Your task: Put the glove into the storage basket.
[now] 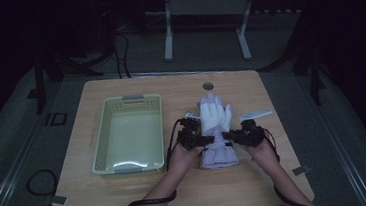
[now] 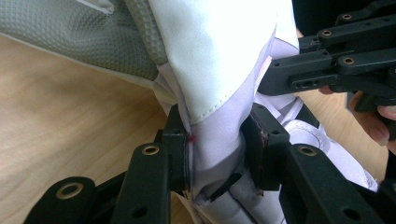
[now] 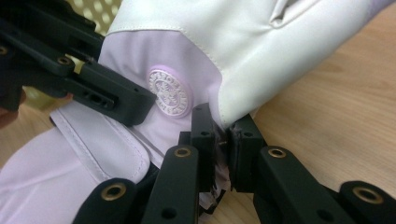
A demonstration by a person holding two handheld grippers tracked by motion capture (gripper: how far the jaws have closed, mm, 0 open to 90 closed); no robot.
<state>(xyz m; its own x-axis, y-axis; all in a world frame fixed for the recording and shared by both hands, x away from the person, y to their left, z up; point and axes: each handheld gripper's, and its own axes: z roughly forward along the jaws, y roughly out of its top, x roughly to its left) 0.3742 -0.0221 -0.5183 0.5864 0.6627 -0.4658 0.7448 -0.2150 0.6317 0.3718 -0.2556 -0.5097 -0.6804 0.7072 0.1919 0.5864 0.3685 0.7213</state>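
A white and lilac glove [image 1: 215,125] lies on the wooden table with its fingers pointing away from me. My left gripper [image 1: 198,140] pinches the left side of its wrist. In the left gripper view the pads [image 2: 180,154] press on lilac fabric of the glove [image 2: 219,56]. My right gripper [image 1: 233,136] grips the opposite side of the wrist. In the right gripper view my right gripper [image 3: 223,140] is shut on the glove [image 3: 261,51] at the seam between white and lilac, beside a round embossed badge [image 3: 168,91].
A pale green plastic basket [image 1: 100,140] stands left of the glove, close to my left hand. A small white flat piece [image 1: 255,113] lies right of the glove's fingers. A round metal disc [image 1: 208,85] sits near the table's far edge.
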